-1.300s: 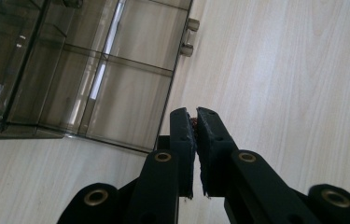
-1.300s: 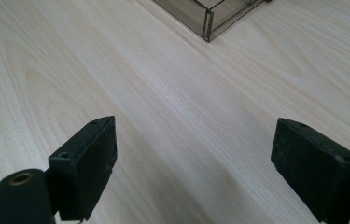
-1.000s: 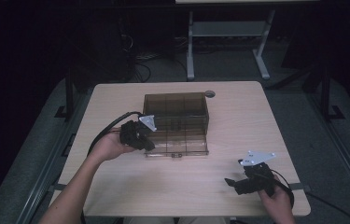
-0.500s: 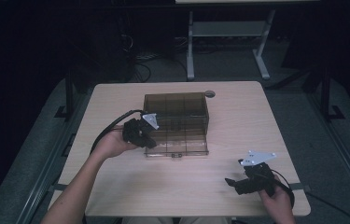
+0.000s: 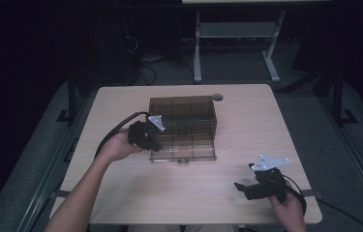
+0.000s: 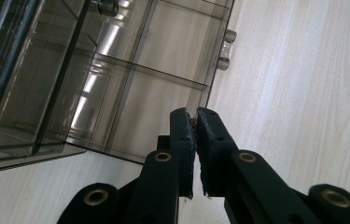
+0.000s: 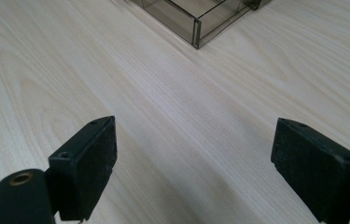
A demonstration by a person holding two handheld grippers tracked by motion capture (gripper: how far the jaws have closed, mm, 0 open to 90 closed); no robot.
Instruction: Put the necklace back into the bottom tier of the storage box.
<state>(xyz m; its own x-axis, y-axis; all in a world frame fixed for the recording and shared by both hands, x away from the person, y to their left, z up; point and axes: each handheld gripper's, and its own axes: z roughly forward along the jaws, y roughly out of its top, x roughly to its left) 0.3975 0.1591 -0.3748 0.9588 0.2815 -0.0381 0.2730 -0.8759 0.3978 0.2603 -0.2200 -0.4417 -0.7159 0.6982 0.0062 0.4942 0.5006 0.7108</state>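
A smoky clear plastic drawer cabinet (image 5: 183,113) stands mid-table with its bottom drawer (image 5: 184,153) pulled out toward me. My left gripper (image 5: 156,145) is at the drawer's front left corner. In the left gripper view its jaws (image 6: 196,112) are pressed together at the end of the drawer's front wall (image 6: 217,84), which seems pinched between them; the drawer's handle (image 6: 226,46) sits farther along. My right gripper (image 5: 241,187) rests near the table's front right, open, with bare wood between its fingers (image 7: 193,123). A corner of the drawer (image 7: 196,21) lies ahead of it.
The light wood table (image 5: 247,125) has a round cable grommet (image 5: 218,97) behind the cabinet. The left gripper's cable (image 5: 116,133) loops over the table's left part. Beyond the table stand a metal frame (image 5: 237,43) and cables on the dark floor.
The left hand has edged slightly toward the cabinet. The drawer and the right gripper have kept still.
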